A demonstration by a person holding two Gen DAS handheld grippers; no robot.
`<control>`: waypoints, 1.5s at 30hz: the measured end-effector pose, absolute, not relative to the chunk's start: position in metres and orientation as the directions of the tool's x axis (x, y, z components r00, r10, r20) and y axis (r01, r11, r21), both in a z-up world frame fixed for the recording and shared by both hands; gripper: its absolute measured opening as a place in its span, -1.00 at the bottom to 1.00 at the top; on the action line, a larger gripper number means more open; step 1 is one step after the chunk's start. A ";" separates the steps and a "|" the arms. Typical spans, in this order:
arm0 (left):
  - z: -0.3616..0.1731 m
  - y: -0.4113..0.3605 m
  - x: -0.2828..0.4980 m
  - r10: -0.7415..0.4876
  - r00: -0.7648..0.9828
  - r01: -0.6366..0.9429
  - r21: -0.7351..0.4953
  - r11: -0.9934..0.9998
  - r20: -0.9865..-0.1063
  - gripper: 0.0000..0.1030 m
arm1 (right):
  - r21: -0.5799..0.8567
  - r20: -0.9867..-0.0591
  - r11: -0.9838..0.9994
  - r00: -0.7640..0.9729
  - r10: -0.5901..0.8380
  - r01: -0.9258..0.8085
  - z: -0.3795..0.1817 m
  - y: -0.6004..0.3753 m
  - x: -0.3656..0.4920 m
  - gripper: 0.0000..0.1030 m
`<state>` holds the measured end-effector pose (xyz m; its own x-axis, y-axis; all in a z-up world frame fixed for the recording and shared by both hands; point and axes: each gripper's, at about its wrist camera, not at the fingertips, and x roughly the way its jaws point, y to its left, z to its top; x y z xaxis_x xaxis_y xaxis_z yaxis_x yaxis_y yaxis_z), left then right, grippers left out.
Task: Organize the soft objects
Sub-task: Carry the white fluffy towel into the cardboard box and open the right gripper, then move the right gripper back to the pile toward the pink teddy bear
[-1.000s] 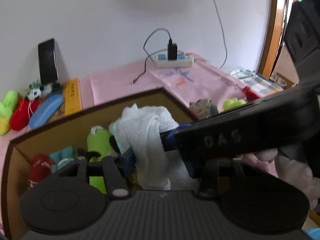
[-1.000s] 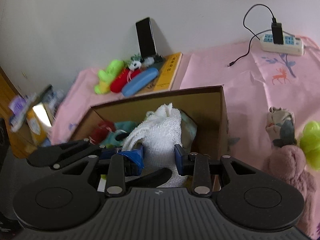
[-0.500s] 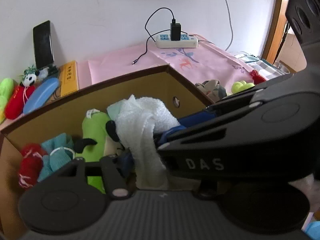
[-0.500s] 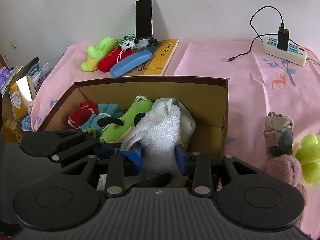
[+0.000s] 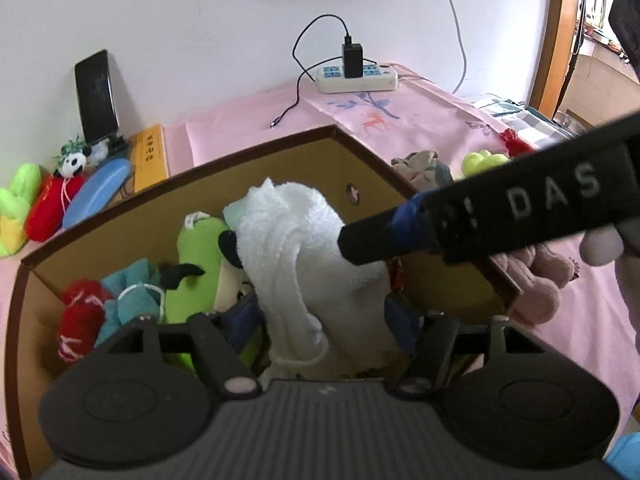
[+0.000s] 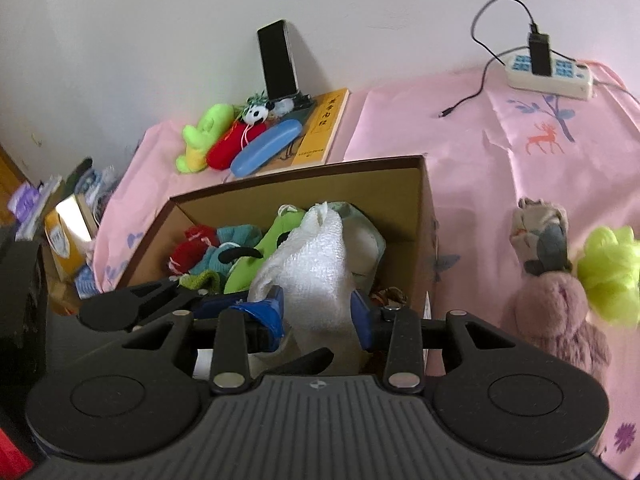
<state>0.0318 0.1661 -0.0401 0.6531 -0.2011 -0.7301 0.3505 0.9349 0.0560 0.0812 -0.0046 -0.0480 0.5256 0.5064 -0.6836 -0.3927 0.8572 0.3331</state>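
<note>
Both claws flank white towel (image 5: 304,248); only right view shows lilac plush (image 6: 560,312).

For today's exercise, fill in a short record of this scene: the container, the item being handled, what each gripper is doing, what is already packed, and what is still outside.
container: open brown cardboard box on pink cloth
handled item: white fluffy towel, over the box
right gripper: shut on the towel
left gripper: fingers either side of the towel; grip unclear
packed: green plush toy, red knitted item, teal knitted item
outside: mauve plush toy, lime fluffy toy
</note>
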 end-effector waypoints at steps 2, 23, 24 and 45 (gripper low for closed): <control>-0.037 0.165 0.027 -0.198 0.660 0.349 0.063 0.935 -0.725 0.33 | 0.355 -0.678 0.857 0.528 0.512 -0.375 -0.048 -0.009 0.080 -0.60; 0.004 0.120 -0.014 -0.260 0.709 0.411 0.086 0.907 -0.655 0.33 | 0.372 -0.626 0.871 0.606 0.491 -0.321 -0.033 -0.065 0.038 -0.60; 0.004 0.116 -0.016 -0.266 0.706 0.420 0.086 0.904 -0.656 0.33 | 0.370 -0.627 0.874 0.609 0.486 -0.316 -0.033 -0.070 0.036 -0.60; -0.031 -0.010 -0.009 -0.329 0.583 0.548 0.061 0.834 -0.743 0.34 | 0.388 -0.688 0.911 0.614 0.387 -0.140 -0.058 -0.192 0.030 -0.60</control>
